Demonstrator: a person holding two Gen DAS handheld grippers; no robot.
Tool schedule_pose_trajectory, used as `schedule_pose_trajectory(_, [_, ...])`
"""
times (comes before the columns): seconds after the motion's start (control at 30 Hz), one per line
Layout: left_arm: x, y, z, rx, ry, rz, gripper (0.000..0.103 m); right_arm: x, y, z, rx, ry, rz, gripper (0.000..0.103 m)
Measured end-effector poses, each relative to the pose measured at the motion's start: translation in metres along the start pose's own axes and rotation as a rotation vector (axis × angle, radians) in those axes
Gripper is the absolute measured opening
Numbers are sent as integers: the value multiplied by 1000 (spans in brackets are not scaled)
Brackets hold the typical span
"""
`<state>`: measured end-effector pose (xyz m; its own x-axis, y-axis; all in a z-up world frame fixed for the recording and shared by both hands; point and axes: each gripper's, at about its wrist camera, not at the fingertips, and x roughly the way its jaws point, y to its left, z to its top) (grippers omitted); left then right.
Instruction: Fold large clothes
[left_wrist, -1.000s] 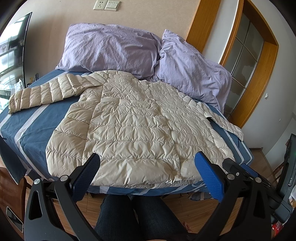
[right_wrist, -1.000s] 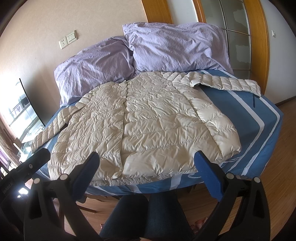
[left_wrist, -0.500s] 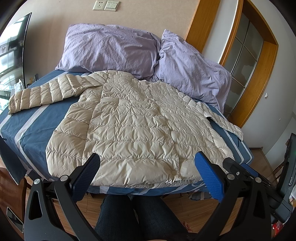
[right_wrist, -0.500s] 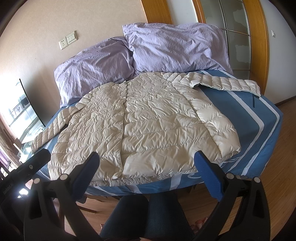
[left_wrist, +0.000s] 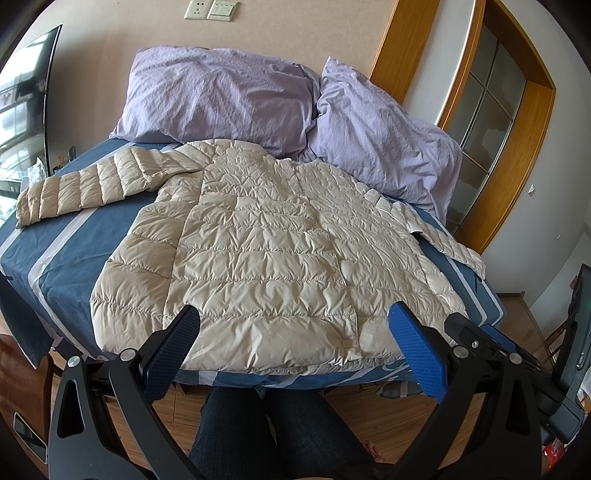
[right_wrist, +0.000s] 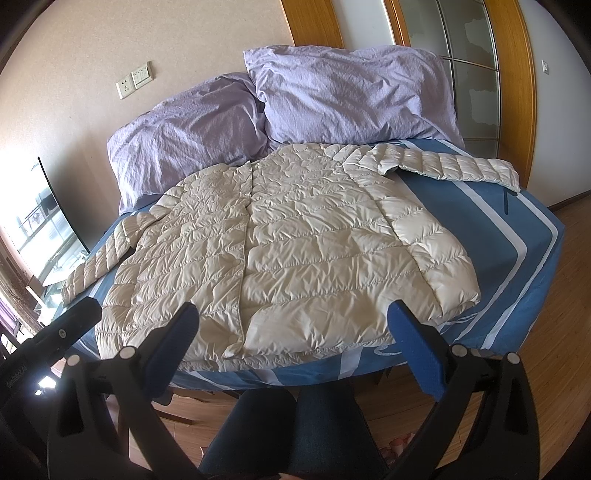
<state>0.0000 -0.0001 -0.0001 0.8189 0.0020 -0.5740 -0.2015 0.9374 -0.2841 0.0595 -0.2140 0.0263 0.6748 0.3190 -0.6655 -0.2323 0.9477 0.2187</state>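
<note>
Since a second ago we see almost nothing changed: both claws hang where they were, just short of the bed's near edge, and the jacket lies as before.

Our left claw (left_wrist: 293, 341) stands wide, its blue-padded fingers (left_wrist: 417, 352) spread apart and holding nothing. Our right claw (right_wrist: 293, 341) is equally wide and empty. Both hover above the person's dark-trousered legs (left_wrist: 258, 424), with the jacket's hem just beyond the fingertips.

The jacket (left_wrist: 266, 254) is a cream quilted down one, laid flat across the bed (left_wrist: 55, 251) with its hem toward us and its collar toward the pillows. Its front is closed, a line of snaps running down the middle. The stitched channels puff into rows, lightly wrinkled and glossy. One sleeve (left_wrist: 85, 188) stretches straight out sideways on our left; the other sleeve (right_wrist: 454, 166) lies out to our right, reaching toward the bed's edge.

Beneath it is a blue sheet with pale stripes. Two lilac pillows (left_wrist: 221, 96) lean against the wall behind.
</note>
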Motion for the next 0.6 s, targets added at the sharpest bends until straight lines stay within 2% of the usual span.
schedule_pose_trajectory(0.6, [0, 0, 0, 0, 1, 1, 102, 0, -1, 2, 1, 1, -2, 101])
